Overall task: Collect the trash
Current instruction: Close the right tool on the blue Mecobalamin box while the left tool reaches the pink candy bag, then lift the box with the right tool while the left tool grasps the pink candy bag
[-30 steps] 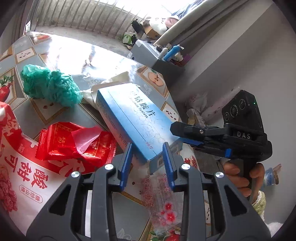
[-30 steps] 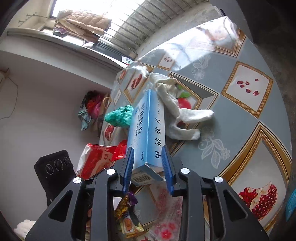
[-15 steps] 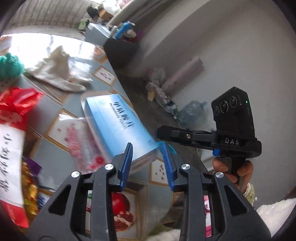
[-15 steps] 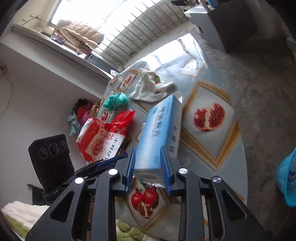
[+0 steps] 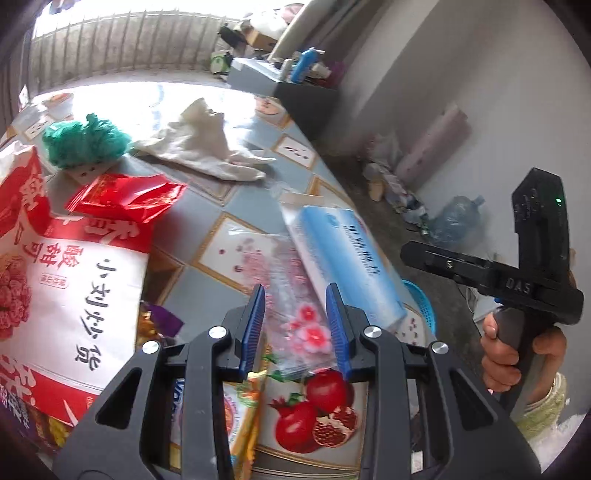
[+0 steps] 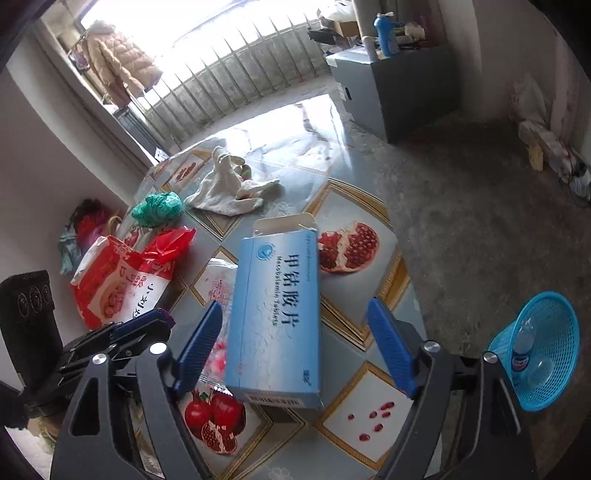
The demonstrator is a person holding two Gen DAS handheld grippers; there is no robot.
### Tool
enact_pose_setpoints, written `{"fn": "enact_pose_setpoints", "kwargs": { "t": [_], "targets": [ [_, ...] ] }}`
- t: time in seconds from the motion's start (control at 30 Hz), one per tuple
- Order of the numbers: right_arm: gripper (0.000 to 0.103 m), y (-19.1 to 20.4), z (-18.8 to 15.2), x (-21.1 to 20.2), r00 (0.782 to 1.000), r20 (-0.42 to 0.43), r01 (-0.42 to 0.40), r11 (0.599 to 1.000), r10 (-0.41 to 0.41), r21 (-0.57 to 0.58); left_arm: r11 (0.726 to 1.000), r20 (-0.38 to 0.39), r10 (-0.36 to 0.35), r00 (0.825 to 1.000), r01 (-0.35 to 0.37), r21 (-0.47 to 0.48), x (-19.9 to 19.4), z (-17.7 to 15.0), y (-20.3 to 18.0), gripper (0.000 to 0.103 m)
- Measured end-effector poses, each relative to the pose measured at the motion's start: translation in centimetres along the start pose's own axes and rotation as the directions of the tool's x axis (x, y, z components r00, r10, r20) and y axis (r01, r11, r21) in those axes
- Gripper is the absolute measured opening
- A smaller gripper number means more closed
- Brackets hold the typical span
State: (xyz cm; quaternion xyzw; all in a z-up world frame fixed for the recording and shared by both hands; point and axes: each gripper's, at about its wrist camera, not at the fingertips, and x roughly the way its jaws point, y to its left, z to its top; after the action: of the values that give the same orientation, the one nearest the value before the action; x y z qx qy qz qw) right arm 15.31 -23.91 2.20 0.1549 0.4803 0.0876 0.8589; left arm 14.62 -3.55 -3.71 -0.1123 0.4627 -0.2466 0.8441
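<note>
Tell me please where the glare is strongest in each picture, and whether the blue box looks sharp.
Left wrist view: daylight washes out the far tabletop behind the white cloth; the blue box is smeared, its print unreadable. Right wrist view: glare burns out the window and the floor patch below it; the blue box is sharp, its print legible.

In the right wrist view, the tablet box (image 6: 275, 317) lies on the table (image 6: 354, 206) at frame centre, between the spread fingers. The cloth (image 6: 229, 186) sits above it, the snack bag (image 6: 118, 284) at left, and the basket (image 6: 546, 350) on the floor at lower right.
</note>
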Motion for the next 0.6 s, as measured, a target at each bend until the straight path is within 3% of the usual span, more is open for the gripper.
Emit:
{"fn": "enact_pose_setpoints", "kwargs": {
  "t": [0.13, 0.33, 0.43, 0.47, 0.6],
  "targets": [
    [0.084, 2.9, 0.3, 2.5, 0.995, -0.033, 0.088, 0.989, -0.092, -0.121, 0.995, -0.05, 0.033, 0.998, -0.038, -0.088, 1.1, 0.5, 2.3, 0.031],
    [0.085, 4.4, -1.3, 5.2, 0.966, -0.067, 0.223, 0.939, -0.248, -0.262, 0.993, -0.069, 0.038, 0.997, -0.045, -0.112, 2.1, 0.8, 3.1, 0.031],
    [0.082, 3.8, -1.9, 6.0, 0.968, -0.094, 0.202, 0.948, -0.231, -0.247, 0.993, -0.079, 0.033, 0.996, -0.042, -0.114, 2.8, 1.3, 3.0, 0.031],
    [0.072, 3.4, -2.0, 6.0, 0.97, -0.099, 0.192, 0.953, -0.22, -0.234, 0.993, -0.084, 0.034, 0.996, -0.043, -0.112, 3.0, 1.4, 3.0, 0.031],
    [0.07, 2.1, -2.2, 5.5, 0.978, -0.086, 0.172, 0.967, -0.19, -0.186, 0.993, -0.095, 0.034, 0.995, -0.045, -0.109, 3.9, 1.9, 2.7, 0.031]
  ]
}}
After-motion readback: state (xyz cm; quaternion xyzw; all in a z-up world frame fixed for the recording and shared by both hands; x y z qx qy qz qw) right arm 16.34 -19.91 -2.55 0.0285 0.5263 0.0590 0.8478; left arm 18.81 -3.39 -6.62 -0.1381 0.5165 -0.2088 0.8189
